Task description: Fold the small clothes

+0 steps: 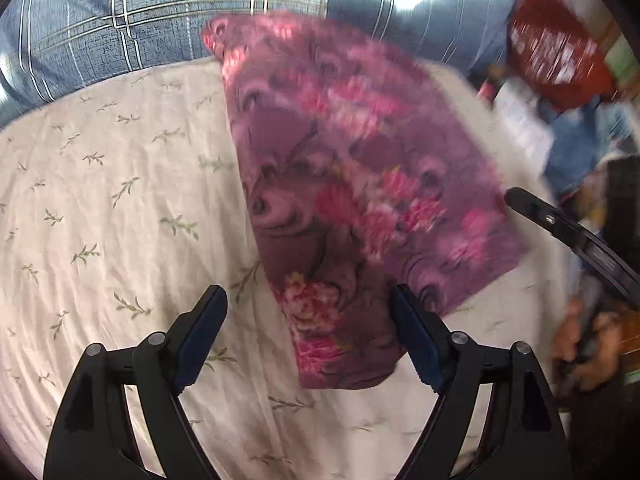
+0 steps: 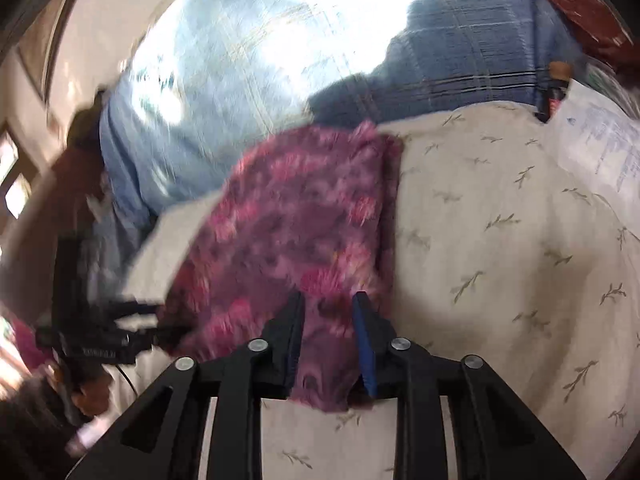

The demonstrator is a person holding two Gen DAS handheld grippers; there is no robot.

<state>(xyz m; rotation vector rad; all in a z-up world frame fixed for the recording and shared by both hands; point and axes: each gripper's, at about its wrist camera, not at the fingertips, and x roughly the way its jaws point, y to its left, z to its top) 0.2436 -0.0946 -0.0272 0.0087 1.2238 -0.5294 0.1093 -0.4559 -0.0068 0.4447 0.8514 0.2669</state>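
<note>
A purple garment with pink flowers lies folded on a cream sheet with leaf print. My left gripper is open above the garment's near corner, one finger on each side of it, holding nothing. My right gripper has its fingers partly closed around the garment's near edge, with cloth bunched between them; the garment stretches away from it. The right gripper's finger shows at the right of the left wrist view. The left gripper shows blurred at the left of the right wrist view.
A blue plaid blanket lies along the far edge of the bed. A red packet and clutter sit at the right. A white printed paper lies on the sheet at the right.
</note>
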